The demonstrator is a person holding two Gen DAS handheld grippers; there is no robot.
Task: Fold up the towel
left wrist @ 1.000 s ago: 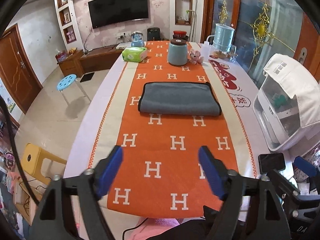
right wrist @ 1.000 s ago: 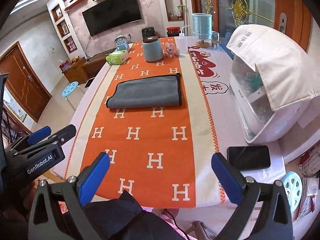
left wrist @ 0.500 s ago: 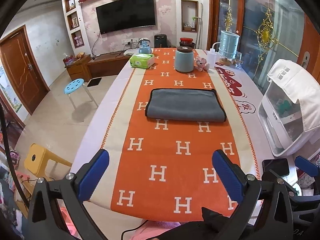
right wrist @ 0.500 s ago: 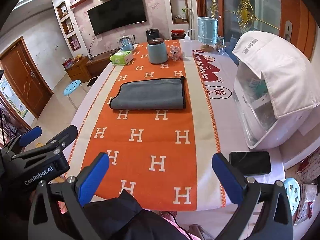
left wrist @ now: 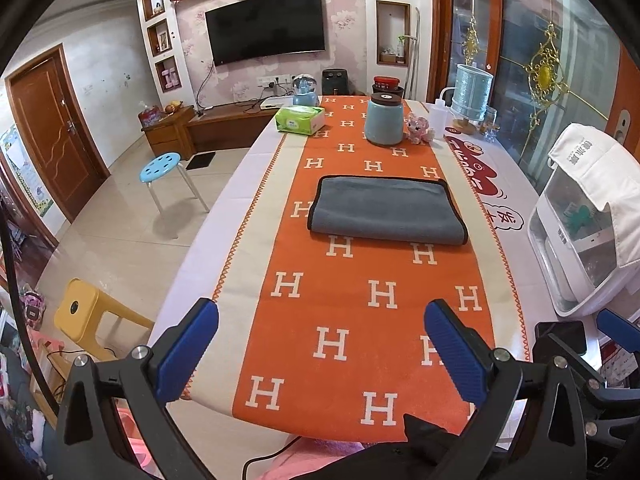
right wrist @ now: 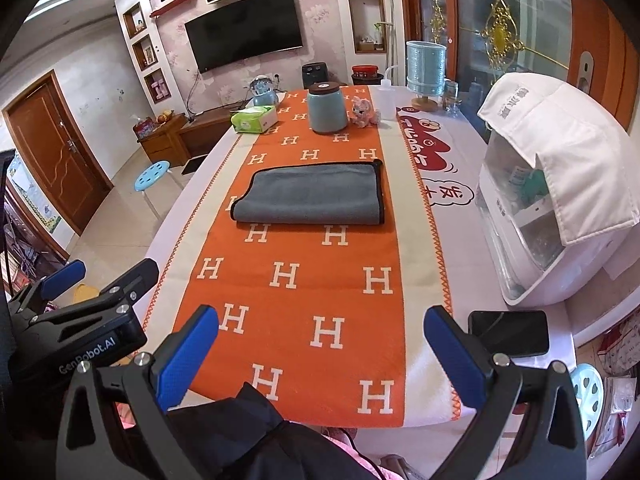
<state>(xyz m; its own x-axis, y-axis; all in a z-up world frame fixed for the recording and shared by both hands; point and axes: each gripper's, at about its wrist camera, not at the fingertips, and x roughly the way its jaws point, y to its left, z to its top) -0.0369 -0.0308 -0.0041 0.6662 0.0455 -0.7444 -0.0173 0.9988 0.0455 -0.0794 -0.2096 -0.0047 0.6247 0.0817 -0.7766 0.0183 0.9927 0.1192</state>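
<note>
A grey towel with black trim lies folded flat on the orange H-patterned runner, mid-table; it also shows in the right wrist view. My left gripper is open and empty, held back above the table's near edge, well short of the towel. My right gripper is open and empty too, at the near edge. The left gripper's body shows at the left of the right wrist view.
A white appliance with a cloth cover stands at the right. A black phone lies at the near right. A blue jar, tissue box and small toy stand behind the towel. Stools stand on the floor left.
Both grippers have drawn back and risen from the table. The left jaws have opened wider than a second ago. The towel has not moved.
</note>
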